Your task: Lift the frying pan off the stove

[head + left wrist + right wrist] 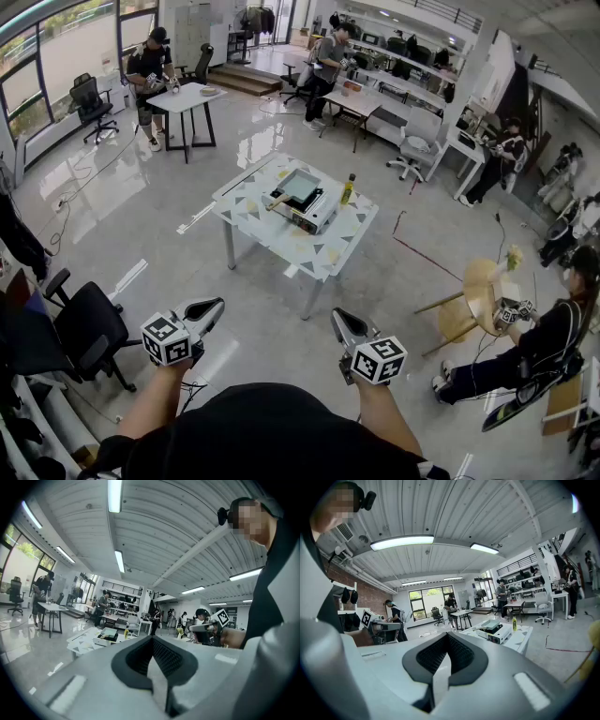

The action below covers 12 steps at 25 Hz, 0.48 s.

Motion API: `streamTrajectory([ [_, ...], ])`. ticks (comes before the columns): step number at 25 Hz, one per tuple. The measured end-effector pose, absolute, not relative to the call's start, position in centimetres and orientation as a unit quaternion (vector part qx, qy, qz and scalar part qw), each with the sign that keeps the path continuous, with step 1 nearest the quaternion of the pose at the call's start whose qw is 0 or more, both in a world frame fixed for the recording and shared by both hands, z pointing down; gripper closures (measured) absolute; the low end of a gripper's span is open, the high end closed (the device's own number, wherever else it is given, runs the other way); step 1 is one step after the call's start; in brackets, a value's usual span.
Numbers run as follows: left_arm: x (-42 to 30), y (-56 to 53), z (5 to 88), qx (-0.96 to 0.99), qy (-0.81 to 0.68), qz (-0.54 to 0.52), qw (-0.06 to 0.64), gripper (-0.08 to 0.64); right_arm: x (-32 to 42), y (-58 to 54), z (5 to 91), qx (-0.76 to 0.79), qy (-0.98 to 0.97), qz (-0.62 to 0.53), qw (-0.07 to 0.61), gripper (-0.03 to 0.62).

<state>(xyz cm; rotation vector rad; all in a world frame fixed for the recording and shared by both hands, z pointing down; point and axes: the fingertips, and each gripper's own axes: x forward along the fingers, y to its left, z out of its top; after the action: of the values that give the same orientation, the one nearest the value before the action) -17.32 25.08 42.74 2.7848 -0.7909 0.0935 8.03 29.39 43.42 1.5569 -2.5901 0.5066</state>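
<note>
The left gripper (212, 307) and right gripper (339, 321) are hovering closed and empty, well apart from the white bench (330, 251), where the square grey frying pan (300, 186) is sitting on the white portable stove (317, 214).

No legible text, brand, number or sign appears in any view. The marker cube (167, 339) on the left tool (212, 308) and the marker cube (379, 360) on the right tool (344, 323) carry only black-and-white square patterns, not characters. The yellow bottle (348, 189) on the bench (323, 251), at 3 o'clock from the stove (314, 210), bears a label too small to read.
</note>
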Motion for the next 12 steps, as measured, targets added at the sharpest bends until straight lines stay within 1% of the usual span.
streamTrajectory([
  [12,-16.8,24.2,42.3,0.954,-0.27,0.026,0.124,0.56,8.7,27.9,43.6,0.513,-0.842,0.164,0.039,0.563],
])
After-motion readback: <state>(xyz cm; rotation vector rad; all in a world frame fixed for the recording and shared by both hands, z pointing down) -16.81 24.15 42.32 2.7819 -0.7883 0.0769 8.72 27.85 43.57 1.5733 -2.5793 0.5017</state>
